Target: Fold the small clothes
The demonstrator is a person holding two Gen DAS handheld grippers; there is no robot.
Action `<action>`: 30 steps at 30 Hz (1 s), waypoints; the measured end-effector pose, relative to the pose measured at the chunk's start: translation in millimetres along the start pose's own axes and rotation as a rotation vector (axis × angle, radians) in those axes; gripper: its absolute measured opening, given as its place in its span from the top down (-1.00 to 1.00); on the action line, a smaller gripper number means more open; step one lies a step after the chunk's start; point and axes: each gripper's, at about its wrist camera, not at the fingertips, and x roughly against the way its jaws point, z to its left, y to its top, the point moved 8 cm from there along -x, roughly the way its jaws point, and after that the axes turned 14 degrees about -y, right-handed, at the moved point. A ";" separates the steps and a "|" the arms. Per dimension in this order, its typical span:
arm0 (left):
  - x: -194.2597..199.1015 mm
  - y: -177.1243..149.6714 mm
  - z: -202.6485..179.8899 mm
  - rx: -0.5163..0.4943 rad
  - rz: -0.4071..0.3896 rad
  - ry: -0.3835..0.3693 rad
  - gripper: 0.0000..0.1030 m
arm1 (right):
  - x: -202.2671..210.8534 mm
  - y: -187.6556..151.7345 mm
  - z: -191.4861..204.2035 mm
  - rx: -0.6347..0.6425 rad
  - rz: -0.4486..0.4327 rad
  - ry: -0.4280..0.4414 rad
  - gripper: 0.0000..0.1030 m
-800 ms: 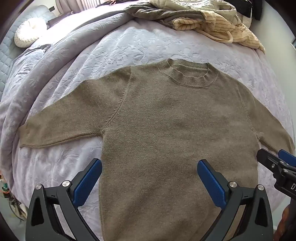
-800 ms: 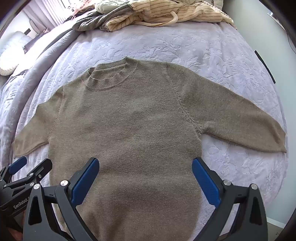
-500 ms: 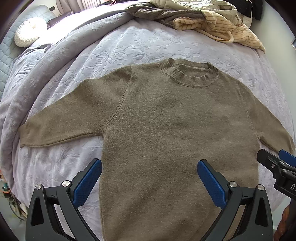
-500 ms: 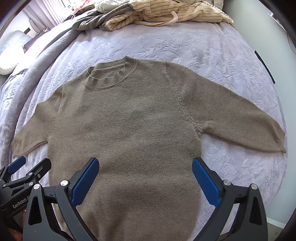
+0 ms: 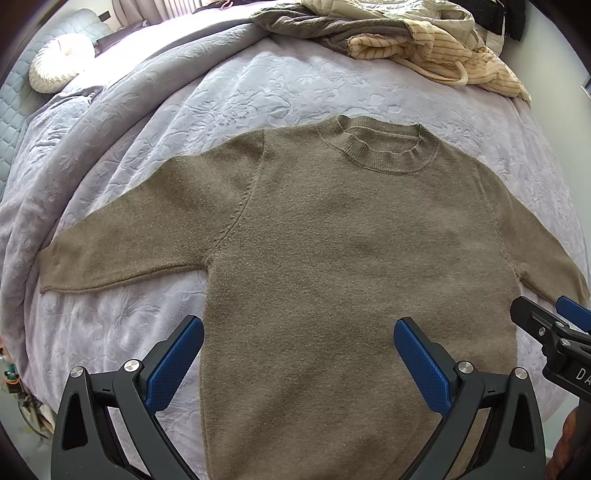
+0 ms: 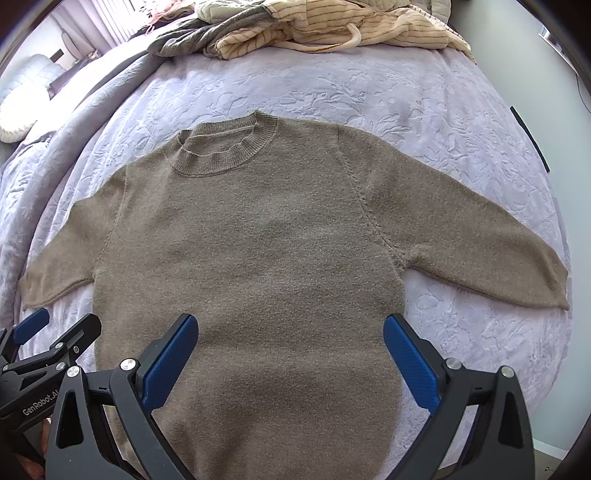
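Almost nothing has shifted since 0.8 s ago: the olive knit sweater [image 5: 332, 258] still lies flat, sleeves spread, mid-bed on the lilac bedspread [image 5: 258, 92], so folding is judged unstarted. The left claw [image 5: 298, 349] and right claw [image 6: 291, 345] are held spread wide above its hem, gripping nothing.

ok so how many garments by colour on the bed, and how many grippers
olive-brown knit sweater, laid flat: 1
cream striped garment in the far pile: 1
grey garment in that pile: 1
grippers, left and right: 2
total: 5
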 end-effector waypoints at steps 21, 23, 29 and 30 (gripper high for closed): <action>-6.7 0.6 8.1 0.016 0.002 0.001 -1.00 | -6.1 0.3 6.2 0.013 0.016 -0.010 -0.96; -7.3 1.2 8.6 0.019 0.002 -0.002 -1.00 | -6.9 0.5 6.8 0.014 0.018 -0.012 -0.96; -10.0 1.6 10.9 0.025 -0.014 -0.019 -1.00 | -10.0 0.3 9.4 0.021 0.026 -0.017 -0.96; -10.5 1.3 11.4 0.027 -0.013 -0.019 -1.00 | -10.5 0.3 9.8 0.022 0.027 -0.017 -0.96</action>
